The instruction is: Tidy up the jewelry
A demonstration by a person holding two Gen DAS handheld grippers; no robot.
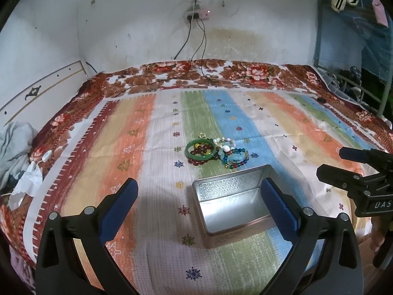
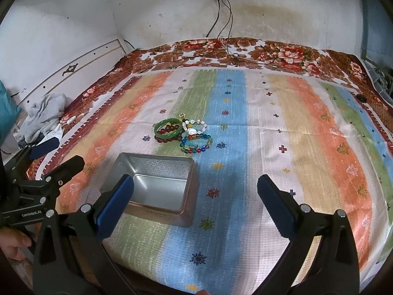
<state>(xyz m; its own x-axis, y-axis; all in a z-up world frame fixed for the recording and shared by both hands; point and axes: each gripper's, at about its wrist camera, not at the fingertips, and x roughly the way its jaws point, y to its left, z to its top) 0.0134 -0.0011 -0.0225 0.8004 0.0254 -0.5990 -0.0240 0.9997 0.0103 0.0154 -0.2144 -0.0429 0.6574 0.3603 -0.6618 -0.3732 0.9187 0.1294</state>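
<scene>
A pile of bracelets lies on the striped cloth: a green bangle, dark red beads, a pale blue bead bracelet and a white one. An open, empty metal tin sits just in front of them. My left gripper is open and empty above the tin's near side. My right gripper is open and empty, to the right of the tin. Each gripper shows at the edge of the other's view.
The striped cloth covers a bed with a floral blanket at the back. Cables hang from a wall socket onto the blanket. Grey clothes lie at the left edge. A small black object lies far right.
</scene>
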